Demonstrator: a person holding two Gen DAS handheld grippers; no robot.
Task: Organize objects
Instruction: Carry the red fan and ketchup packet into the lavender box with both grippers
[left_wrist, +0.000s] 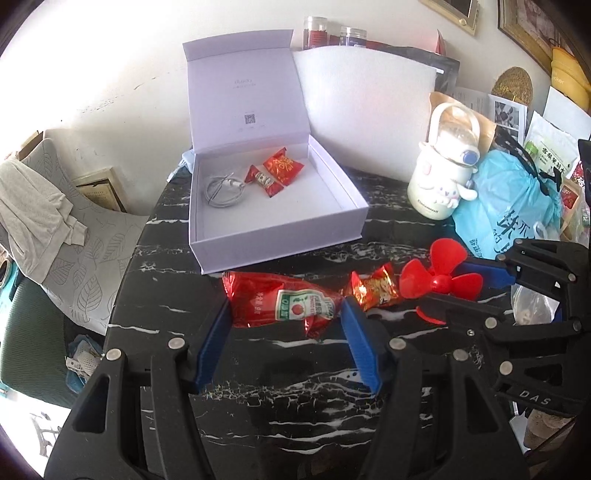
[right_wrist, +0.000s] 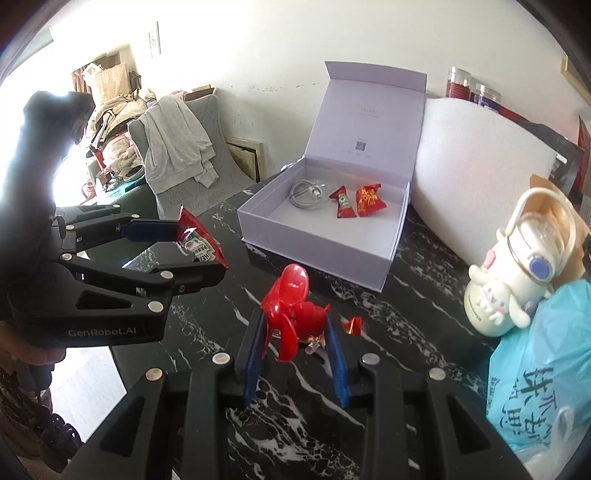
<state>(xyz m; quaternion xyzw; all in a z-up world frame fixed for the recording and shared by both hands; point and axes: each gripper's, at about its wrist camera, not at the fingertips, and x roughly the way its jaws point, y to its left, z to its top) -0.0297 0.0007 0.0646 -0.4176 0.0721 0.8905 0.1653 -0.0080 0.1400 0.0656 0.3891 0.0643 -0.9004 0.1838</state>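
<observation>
Left wrist view: one black marble table (left_wrist: 258, 406) carries one open white box (left_wrist: 273, 206), lid upright, holding one coiled cable (left_wrist: 223, 190) and two red candies (left_wrist: 275, 171). One blue plastic bag (left_wrist: 509, 218) with partly legible Chinese characters lies beside one cream bottle (left_wrist: 439, 184), its lettering too small to read. One red ketchup packet (left_wrist: 280, 304), labelled Heinz, sits between the left gripper (left_wrist: 286, 314) pads, which press its two ends. One red propeller (right_wrist: 291, 314) stands gripped between the right gripper (right_wrist: 293, 325) fingers, whose frame reads "DAS". One loose candy (left_wrist: 375, 290) lies between packet and propeller.
</observation>
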